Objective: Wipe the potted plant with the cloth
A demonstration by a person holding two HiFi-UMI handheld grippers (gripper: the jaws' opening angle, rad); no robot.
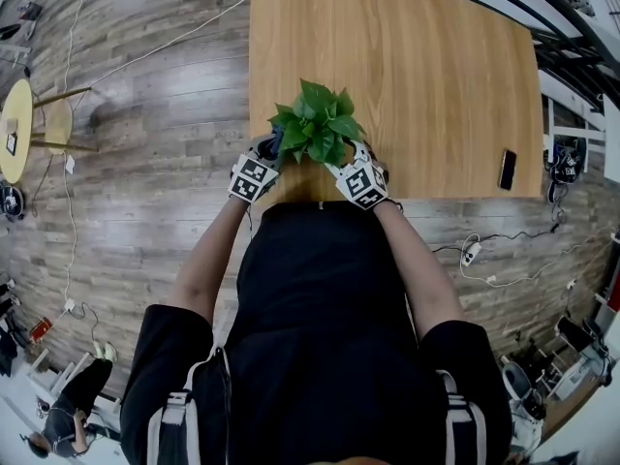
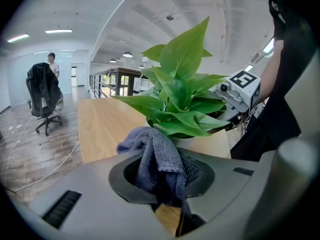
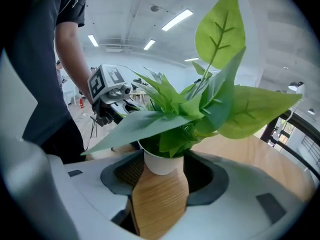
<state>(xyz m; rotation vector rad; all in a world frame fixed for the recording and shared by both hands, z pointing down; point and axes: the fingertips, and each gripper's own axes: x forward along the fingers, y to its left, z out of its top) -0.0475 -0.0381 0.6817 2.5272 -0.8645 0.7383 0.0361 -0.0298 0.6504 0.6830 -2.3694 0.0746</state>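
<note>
A leafy green plant (image 1: 312, 124) in a white pot (image 3: 161, 162) stands on the wooden table (image 1: 436, 85), near its front edge. My right gripper (image 3: 161, 170) is at the plant's right, and its jaws press the pot from both sides. My left gripper (image 2: 162, 171) is at the plant's left, shut on a bunched grey-blue cloth (image 2: 157, 156). The cloth sits just short of the lowest leaves (image 2: 175, 126); whether it touches them is unclear. In the head view the foliage hides the pot, and only the marker cubes of the left gripper (image 1: 254, 177) and right gripper (image 1: 361, 182) show.
A dark phone (image 1: 508, 169) lies near the table's front right corner. Cables (image 1: 484, 255) trail over the wooden floor to the right. A black office chair (image 2: 45, 101) and a person stand far off on the left, and a yellow round stool (image 1: 24, 124) is on the floor.
</note>
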